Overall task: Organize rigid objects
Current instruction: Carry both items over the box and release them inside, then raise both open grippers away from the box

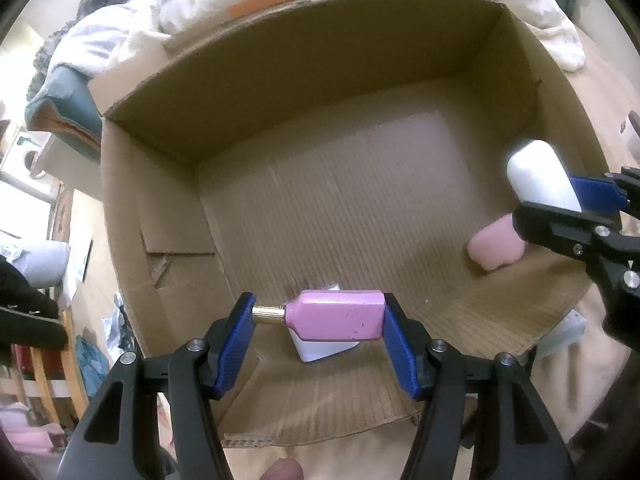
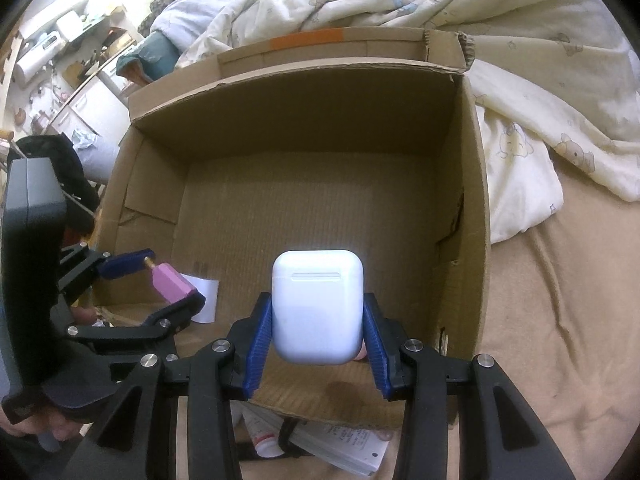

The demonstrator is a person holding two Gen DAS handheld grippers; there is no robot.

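Partway: pink soap-like block (image 1: 496, 245) already on cardboard box (image 1: 320, 60) floor, left gripper (image 1: 318, 316) clamped on pink bottle (image 1: 338, 315) and right gripper (image 2: 318, 320) clamped on white earbud case (image 2: 318, 306), both above box interior, unreleased.

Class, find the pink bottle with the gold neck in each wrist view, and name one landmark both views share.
Left wrist view: pink bottle bottom centre, lying sideways, clamped in the left tool.
Right wrist view: pink bottle at lower left, over the box's near left corner.
Shared landmark: the open cardboard box.
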